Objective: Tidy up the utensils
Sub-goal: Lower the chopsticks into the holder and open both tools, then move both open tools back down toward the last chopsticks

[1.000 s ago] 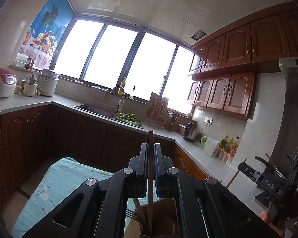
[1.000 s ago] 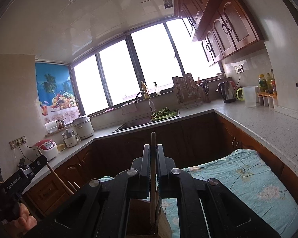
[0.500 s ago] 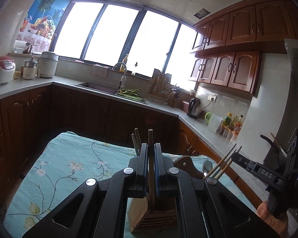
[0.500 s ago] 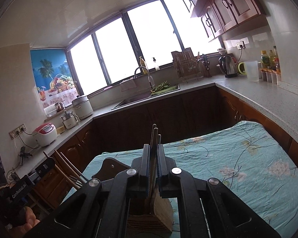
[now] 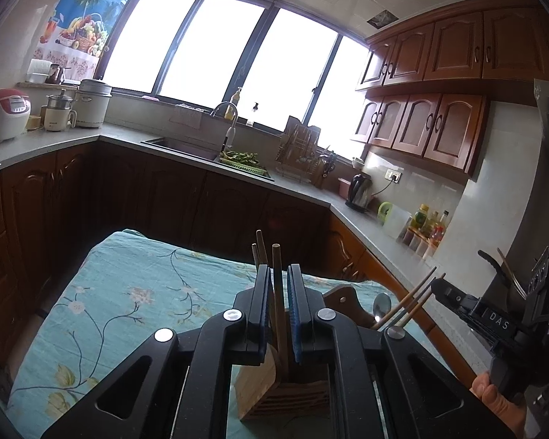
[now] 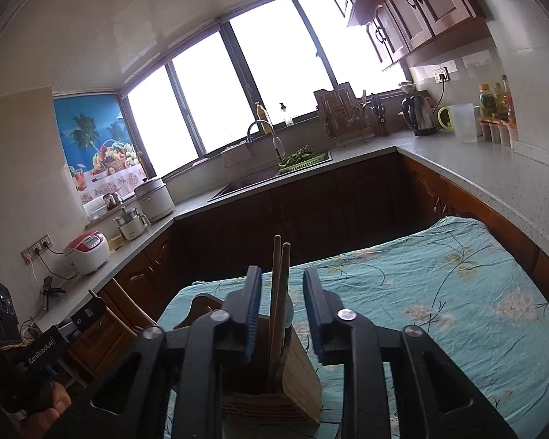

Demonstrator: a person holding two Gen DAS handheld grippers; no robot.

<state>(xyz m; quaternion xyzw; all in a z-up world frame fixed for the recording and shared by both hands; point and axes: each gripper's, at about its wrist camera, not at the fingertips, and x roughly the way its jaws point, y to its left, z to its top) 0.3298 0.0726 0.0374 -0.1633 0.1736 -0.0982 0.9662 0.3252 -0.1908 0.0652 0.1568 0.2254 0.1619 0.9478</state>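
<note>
Legibly, "DAS" on right gripper (image 5: pixel 439 287)

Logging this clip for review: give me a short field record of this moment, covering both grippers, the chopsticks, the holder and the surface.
left gripper: open, narrow gap, one chopstick between the fingers
right gripper: open wide, two chopsticks between the fingers, untouched
holder: wooden utensil holder, upright, chopsticks standing in it
surface: teal floral tablecloth
setting: kitchen, counter behind

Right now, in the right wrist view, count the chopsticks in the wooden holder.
2: the left chopstick and right chopstick stand together in the wooden holder, inside the open right gripper. Others may be hidden.
</note>
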